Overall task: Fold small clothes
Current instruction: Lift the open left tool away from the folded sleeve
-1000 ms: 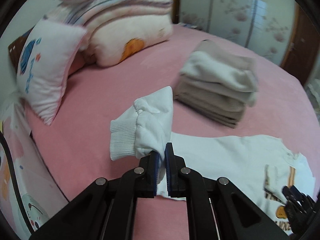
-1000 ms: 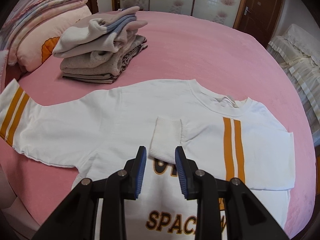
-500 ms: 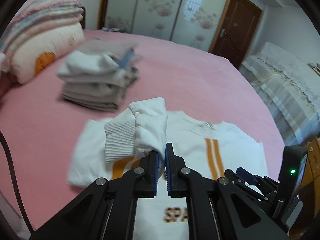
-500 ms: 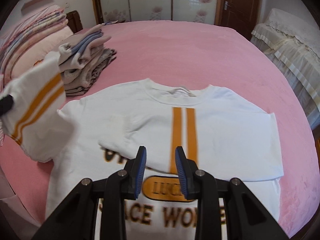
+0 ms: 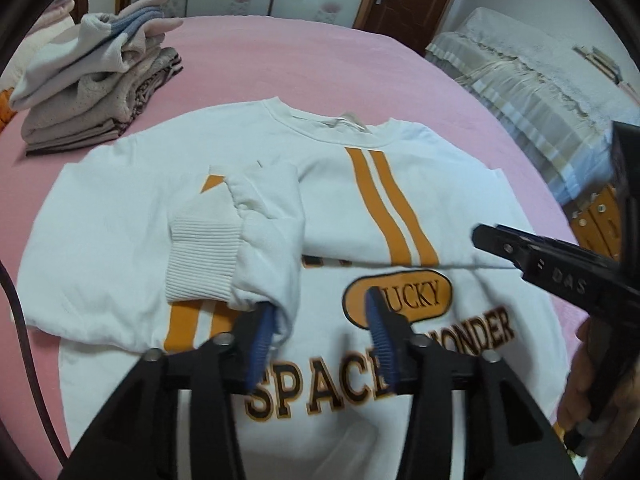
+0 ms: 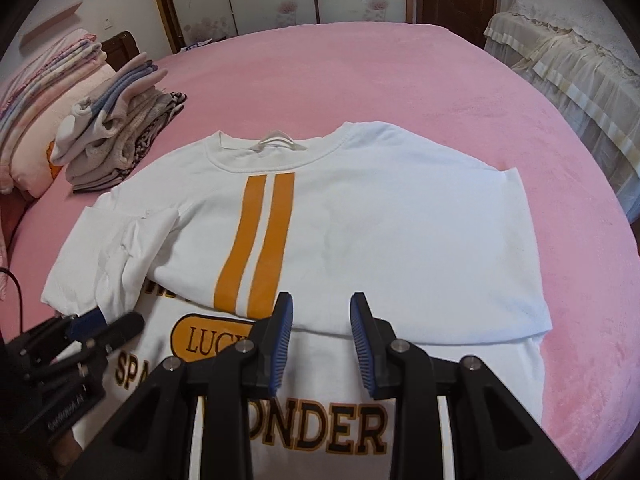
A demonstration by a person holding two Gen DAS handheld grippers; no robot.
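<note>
A white sweatshirt (image 5: 420, 184) (image 6: 380, 232) with orange stripes and "SPACE WONDER" lettering lies flat on the pink bed (image 6: 360, 80). Its right sleeve is folded across the chest. The left sleeve (image 5: 256, 248) with its ribbed cuff (image 5: 202, 262) lies folded over the front. My left gripper (image 5: 320, 334) hovers just behind that sleeve with its jaws opening; the sleeve's edge rests against the left pad (image 5: 262, 332), unpinched. My right gripper (image 6: 322, 340) stands open over the folded right sleeve's lower edge, nothing between its fingers. Each gripper shows in the other's view: the right gripper (image 5: 540, 264), the left gripper (image 6: 100, 328).
A pile of folded clothes (image 5: 92, 84) (image 6: 120, 136) sits on the bed at the left. Pillows and a folded blanket (image 6: 44, 92) lie beyond it. A second bed with a pale cover (image 6: 568, 52) stands to the right. A dark cable (image 5: 16, 320) runs along the left edge.
My left gripper carried the left sleeve from the bed's left side over onto the sweatshirt's front and spread its jaws, letting go of it. The right gripper slid to the right, still open.
</note>
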